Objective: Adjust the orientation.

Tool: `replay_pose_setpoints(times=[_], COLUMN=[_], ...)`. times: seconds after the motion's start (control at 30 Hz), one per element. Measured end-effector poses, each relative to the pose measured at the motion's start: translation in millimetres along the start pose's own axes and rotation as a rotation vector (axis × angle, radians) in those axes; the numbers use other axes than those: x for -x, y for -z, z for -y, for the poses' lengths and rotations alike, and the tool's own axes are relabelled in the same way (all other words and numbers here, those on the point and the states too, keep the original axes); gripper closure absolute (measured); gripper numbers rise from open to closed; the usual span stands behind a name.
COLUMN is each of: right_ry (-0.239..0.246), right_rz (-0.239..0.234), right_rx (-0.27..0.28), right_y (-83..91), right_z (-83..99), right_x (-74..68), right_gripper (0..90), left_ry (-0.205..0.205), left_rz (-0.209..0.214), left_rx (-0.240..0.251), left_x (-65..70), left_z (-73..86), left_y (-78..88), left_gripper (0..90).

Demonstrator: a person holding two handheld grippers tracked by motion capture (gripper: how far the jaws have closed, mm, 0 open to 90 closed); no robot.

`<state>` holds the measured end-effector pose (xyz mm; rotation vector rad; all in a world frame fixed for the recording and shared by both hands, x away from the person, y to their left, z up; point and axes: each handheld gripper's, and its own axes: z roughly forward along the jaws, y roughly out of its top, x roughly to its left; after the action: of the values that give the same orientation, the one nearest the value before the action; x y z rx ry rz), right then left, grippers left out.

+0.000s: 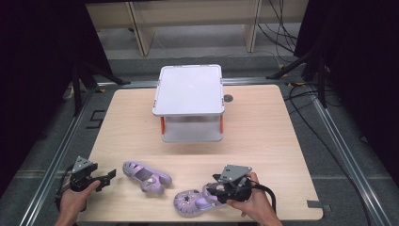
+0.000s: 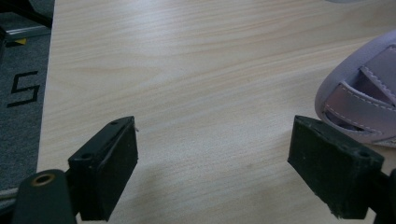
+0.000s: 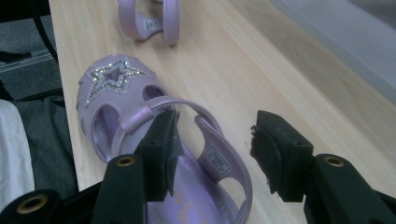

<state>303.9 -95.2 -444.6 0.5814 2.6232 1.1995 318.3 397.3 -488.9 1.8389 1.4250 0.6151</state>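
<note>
Two lilac sandals lie near the table's front edge. The one with a glitter star on its toe [image 1: 190, 201] [image 3: 116, 84] is at the front middle, and my right gripper [image 1: 216, 184] [image 3: 215, 135] is at its heel end. One jaw is inside the shoe under the strap and the other is outside; the heel-side wall runs between them with a gap to the outer pad, so the gripper is open. The second sandal [image 1: 146, 175] [image 3: 149, 18] [image 2: 359, 93] lies further left. My left gripper [image 1: 111, 175] [image 2: 215, 140] rests open just left of it, bare wood between its jaws.
A white lidded plastic box [image 1: 190, 89] with orange clasps stands at the middle back of the wooden table [image 1: 263, 132]. Metal rails and grey floor border the table. Cables lie on the floor at the back right.
</note>
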Motion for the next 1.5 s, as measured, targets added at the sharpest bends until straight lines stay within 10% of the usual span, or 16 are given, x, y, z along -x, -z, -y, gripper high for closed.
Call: replay_pose_setpoints(times=[0.2, 0.57, 0.97, 1.5], right_ry=[0.003, 0.048, -0.116, -0.382], right_rz=[-0.047, -0.075, 0.098, 0.056], right_rx=[-0.036, -0.053, 0.000, 0.060], right_y=[-14.3, -11.3, -4.6, 4.3], right_z=[-1.6, -1.1, 2.6, 12.4], right_x=[7.2, 4.2, 34.3, 11.1], right_gripper=[50.9, 80.3, 83.9, 67.8], left_ry=[0.002, 0.007, 0.002, -0.002], left_rz=[-0.011, -0.005, -0.002, -0.002], left_rx=[-0.005, 0.002, 0.001, 0.006], left_x=[-0.2, -1.5, -1.0, 0.0], left_z=[0.1, 0.8, 0.3, -0.2], left_y=[0.8, 0.1, -0.6, 0.4], left_gripper=[15.1, 15.2, 15.2, 15.2])
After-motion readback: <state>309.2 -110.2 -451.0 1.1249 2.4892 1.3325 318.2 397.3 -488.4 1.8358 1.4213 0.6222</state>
